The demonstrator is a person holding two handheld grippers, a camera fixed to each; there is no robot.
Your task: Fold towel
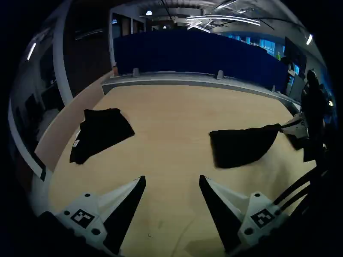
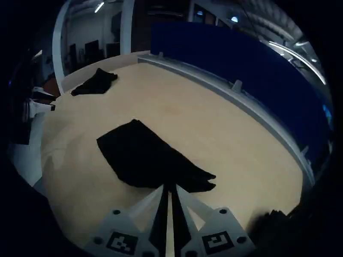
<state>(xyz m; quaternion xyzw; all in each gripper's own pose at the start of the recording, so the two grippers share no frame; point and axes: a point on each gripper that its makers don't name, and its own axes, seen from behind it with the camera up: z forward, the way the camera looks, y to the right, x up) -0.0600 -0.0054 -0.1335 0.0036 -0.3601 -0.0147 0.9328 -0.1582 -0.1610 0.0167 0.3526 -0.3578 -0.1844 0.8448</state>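
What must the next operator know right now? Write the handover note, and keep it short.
Left claw: open, empty, hovering over the light wooden table.
Right claw: shut on a corner of the black cloth towel, which lies on the table, drawn out toward that claw.
Second black cloth: lies apart near the table's edge, with neither claw on it.
Done: one corner gripped; no neat fold visible yet.
To do: carry the corner across, fold, square the edges.

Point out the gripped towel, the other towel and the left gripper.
gripped towel [image 2: 145, 158], right gripper view, middle of cloth.
other towel [image 1: 100, 132], left gripper view, its centre.
left gripper [image 1: 172, 177], left gripper view, between fingertips.
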